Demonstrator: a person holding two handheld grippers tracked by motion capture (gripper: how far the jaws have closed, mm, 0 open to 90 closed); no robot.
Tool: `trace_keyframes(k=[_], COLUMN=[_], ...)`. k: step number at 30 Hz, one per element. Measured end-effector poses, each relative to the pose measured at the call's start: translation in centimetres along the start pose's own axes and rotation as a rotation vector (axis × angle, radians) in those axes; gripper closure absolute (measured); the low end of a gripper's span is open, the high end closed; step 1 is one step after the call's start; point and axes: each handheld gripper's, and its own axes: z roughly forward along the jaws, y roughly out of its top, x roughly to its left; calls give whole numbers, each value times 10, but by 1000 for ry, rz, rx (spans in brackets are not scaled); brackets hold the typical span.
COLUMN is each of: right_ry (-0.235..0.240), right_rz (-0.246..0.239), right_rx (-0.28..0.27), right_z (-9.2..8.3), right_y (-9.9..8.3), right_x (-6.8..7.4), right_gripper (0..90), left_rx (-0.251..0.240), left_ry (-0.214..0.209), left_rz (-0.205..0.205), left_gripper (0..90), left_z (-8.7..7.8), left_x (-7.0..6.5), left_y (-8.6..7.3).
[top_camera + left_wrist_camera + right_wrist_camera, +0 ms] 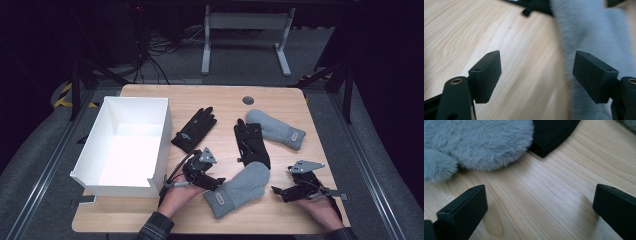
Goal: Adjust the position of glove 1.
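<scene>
Beside the near grey mitten [240, 189], a black glove [251, 145] and white box [125, 145] lie.

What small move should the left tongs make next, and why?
Probably ease the left tongs toward the near grey mitten's cuff and close on it. Their jaws stand open beside the cuff with nothing between them, and the open white box sits just to the left.

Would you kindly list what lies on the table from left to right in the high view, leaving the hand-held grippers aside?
White box → left black glove → near grey mitten → far grey mitten. The second black glove overlaps both mittens' span, so it is left out.
</scene>
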Motion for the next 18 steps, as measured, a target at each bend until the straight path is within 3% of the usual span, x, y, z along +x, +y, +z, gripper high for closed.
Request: trace_keyframes(k=[3, 8, 12, 16, 18], right_ry=[0, 6, 30, 18, 13], right_rz=[0, -7, -30, -41, -38], right_rx=[3, 10, 26, 24, 11], right_z=[0, -1, -4, -8, -11], right_y=[0, 1, 5, 13, 19], right_x=[0, 0, -1, -6, -13], right_gripper=[1, 26, 134, 171, 237], left_rx=[18, 29, 63, 56, 45], left_ry=[53, 94, 145, 126, 127], left_rz=[-30, -56, -31, -44, -49], left_gripper=[226, 187, 144, 123, 82], left_z=[4, 10, 15, 17, 18], left_x=[8, 18, 21, 24, 26], left_y=[-4, -9, -12, -15, -17])
